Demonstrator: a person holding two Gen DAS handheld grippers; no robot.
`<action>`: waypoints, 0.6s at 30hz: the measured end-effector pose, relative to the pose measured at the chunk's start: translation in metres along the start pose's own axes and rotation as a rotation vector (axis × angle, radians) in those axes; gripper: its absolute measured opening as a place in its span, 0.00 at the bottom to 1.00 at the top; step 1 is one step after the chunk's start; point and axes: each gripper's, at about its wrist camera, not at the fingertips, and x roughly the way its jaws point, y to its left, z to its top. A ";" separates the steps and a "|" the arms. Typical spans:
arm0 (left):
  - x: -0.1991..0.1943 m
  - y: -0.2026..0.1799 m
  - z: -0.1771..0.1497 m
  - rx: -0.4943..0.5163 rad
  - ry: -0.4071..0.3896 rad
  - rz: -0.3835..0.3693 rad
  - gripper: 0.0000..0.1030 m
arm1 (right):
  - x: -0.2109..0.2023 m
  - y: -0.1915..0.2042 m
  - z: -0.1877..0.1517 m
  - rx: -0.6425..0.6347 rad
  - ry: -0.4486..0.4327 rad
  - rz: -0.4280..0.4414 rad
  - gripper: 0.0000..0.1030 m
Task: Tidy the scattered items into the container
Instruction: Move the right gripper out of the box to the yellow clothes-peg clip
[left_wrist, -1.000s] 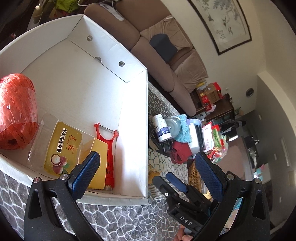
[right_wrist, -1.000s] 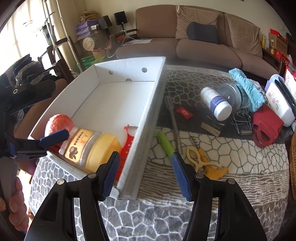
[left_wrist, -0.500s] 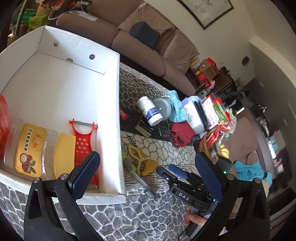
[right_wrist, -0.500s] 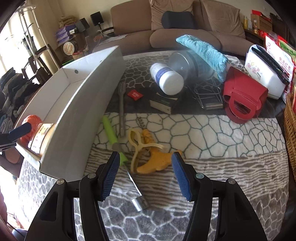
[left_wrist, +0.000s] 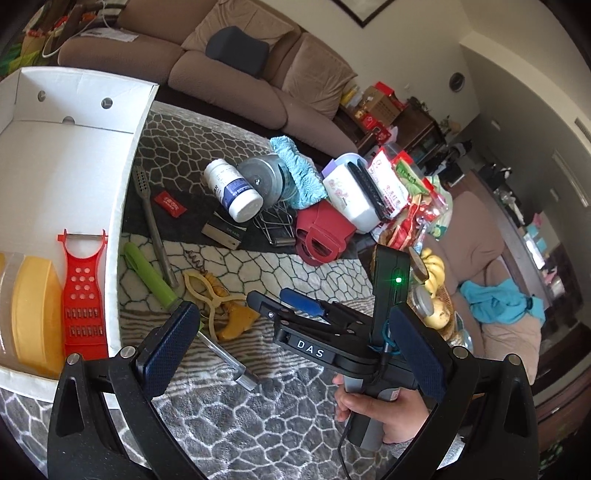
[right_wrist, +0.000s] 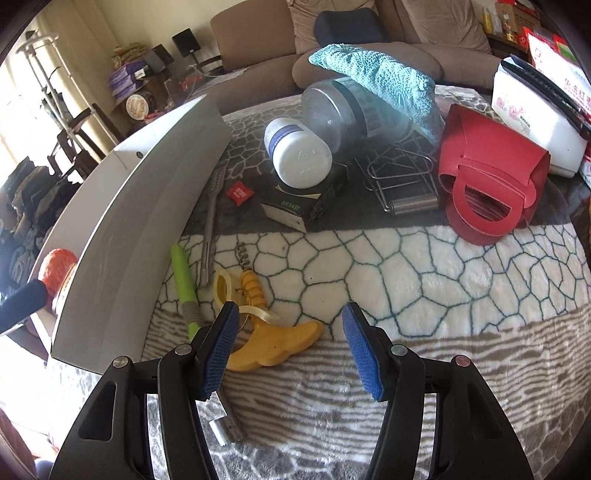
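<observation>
The white cardboard box (left_wrist: 125, 155) lies at the left and holds a red grater (left_wrist: 83, 291) and a yellow-lidded jar (left_wrist: 33, 314). Its outer wall (right_wrist: 140, 229) shows in the right wrist view. On the patterned cloth lie a yellow corkscrew (right_wrist: 273, 347), a green-handled tool (right_wrist: 184, 284), a grey toothbrush (right_wrist: 212, 218), a red sachet (right_wrist: 239, 192), a white pill bottle (right_wrist: 299, 158) and a small dark box (right_wrist: 295, 210). My right gripper (right_wrist: 288, 350) is open and empty, low over the corkscrew. My left gripper (left_wrist: 291, 354) is open and empty, above the cloth beside the box.
A clear jar (right_wrist: 347, 107) under a teal cloth (right_wrist: 376, 74), a wire clip (right_wrist: 402, 184), a red holder (right_wrist: 487, 184) and a white case (right_wrist: 535, 110) crowd the far side. A brown sofa (left_wrist: 221, 74) stands behind. A fruit basket (left_wrist: 432, 277) is at the right.
My left gripper has swung right, away from over the box toward the cloth. My right gripper has moved forward and down over the yellow corkscrew. Both stay open.
</observation>
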 end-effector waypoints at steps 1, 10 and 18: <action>0.000 0.002 0.000 -0.018 -0.001 -0.014 1.00 | 0.002 0.000 -0.001 -0.010 0.004 0.007 0.59; -0.020 0.023 0.007 -0.105 -0.073 -0.056 1.00 | 0.018 0.018 -0.004 -0.149 0.001 -0.016 0.59; -0.029 0.040 0.012 -0.152 -0.090 -0.048 1.00 | 0.033 0.051 0.001 -0.248 -0.024 -0.003 0.68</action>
